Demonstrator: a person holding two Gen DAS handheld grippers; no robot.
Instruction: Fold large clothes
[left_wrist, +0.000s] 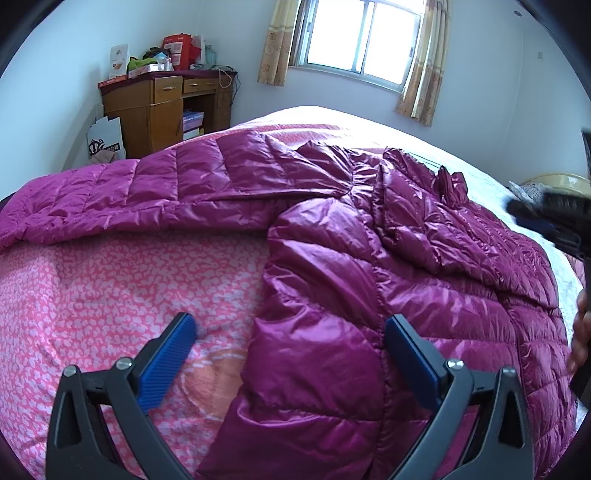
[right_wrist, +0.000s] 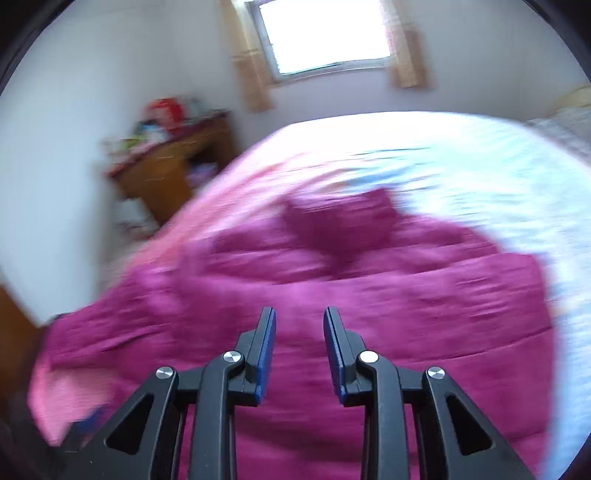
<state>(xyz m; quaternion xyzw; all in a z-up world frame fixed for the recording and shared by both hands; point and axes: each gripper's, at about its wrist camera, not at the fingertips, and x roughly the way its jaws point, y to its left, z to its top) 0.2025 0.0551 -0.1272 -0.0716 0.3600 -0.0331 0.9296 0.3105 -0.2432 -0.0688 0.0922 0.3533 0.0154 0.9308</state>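
Magenta puffer jacket (left_wrist: 369, 229) lies spread across the bed (left_wrist: 110, 288), over a pink patterned blanket, with one quilted sleeve running out toward nine o'clock and the crumpled body bunched from the centre toward three o'clock. In the left wrist view the left tool (left_wrist: 291, 332) stands released, its blue pads wide apart: the left pad sits over the bare blanket, the right pad over the jacket's near panel, and a fold of that panel lies between them without being pinched. At the three o'clock edge of that view a dark blurred shape of the other tool and part of a hand (left_wrist: 581, 332) show.

The right wrist view is smeared by motion. The right tool (right_wrist: 299, 321) hovers above the jacket with its pads narrowly apart and nothing caught between them; the magenta fabric fills the field from six o'clock up past the centre, with white bedding toward two o'clock.

A wooden desk (left_wrist: 155, 110) heaped with boxes stands at ten o'clock, and a curtained window (left_wrist: 362, 33) at twelve.
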